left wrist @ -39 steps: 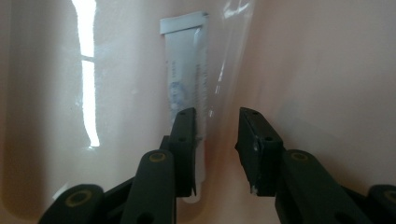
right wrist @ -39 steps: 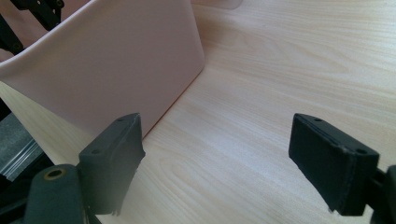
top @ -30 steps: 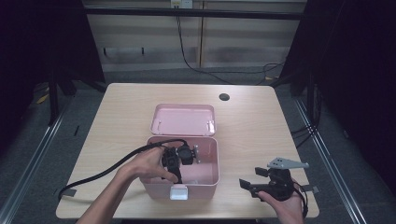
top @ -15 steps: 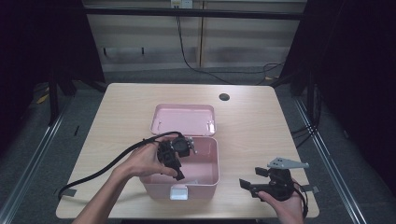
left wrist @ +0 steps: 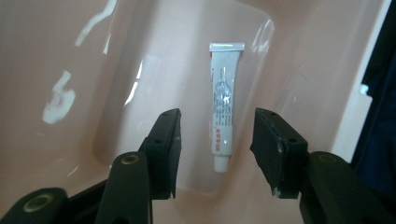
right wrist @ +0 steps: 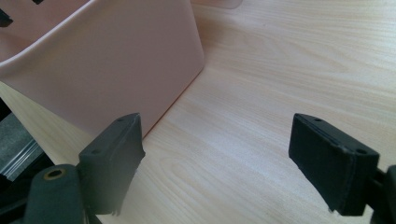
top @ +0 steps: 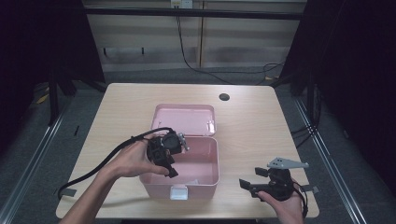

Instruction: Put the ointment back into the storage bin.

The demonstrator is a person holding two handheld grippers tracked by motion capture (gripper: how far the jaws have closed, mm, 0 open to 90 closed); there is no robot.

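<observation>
High view: the left gripper (top: 169,164) hangs over the open pink box (top: 205,179), its jaws just opened; the right gripper (top: 252,183) rests beside the box, jaws spread.

Left gripper view: the tube (left wrist: 223,109) lies free on the box floor between parted jaws; its print is unreadable.

Right gripper view: the box wall (right wrist: 107,60) stands near; a careless swing could knock it.

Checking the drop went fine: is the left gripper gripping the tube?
No: the tube lies on the box floor, apart from the open left gripper.
</observation>
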